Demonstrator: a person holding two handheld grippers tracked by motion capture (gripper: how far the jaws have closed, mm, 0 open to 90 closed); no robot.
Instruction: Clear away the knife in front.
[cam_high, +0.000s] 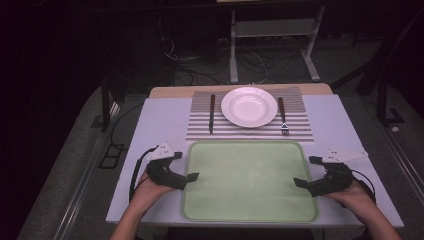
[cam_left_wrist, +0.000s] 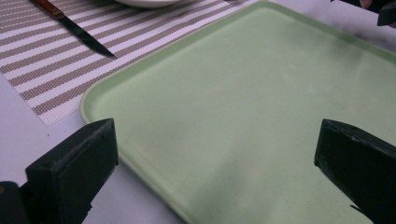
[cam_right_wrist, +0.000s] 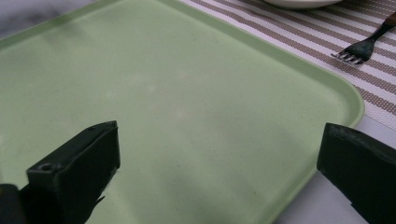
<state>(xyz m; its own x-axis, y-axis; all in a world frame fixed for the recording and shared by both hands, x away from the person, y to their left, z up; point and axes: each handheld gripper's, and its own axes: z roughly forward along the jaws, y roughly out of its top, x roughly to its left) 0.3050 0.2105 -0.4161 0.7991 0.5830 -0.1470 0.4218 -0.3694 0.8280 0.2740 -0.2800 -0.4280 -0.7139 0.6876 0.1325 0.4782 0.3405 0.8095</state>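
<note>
A pale green tray lies at the near middle of the white table, with nothing on it. My left gripper is open at the tray's left edge. In the left gripper view its jaws stand wide: one is over the table, the other over the tray. At the tray's right edge my right gripper is open too. The right gripper view has the gripper spread above the tray's corner. Neither gripper holds anything.
Beyond the tray lies a striped placemat. On it are a white plate, a knife to its left and a fork to its right. Behind the table a metal stand and cables sit on the floor.
</note>
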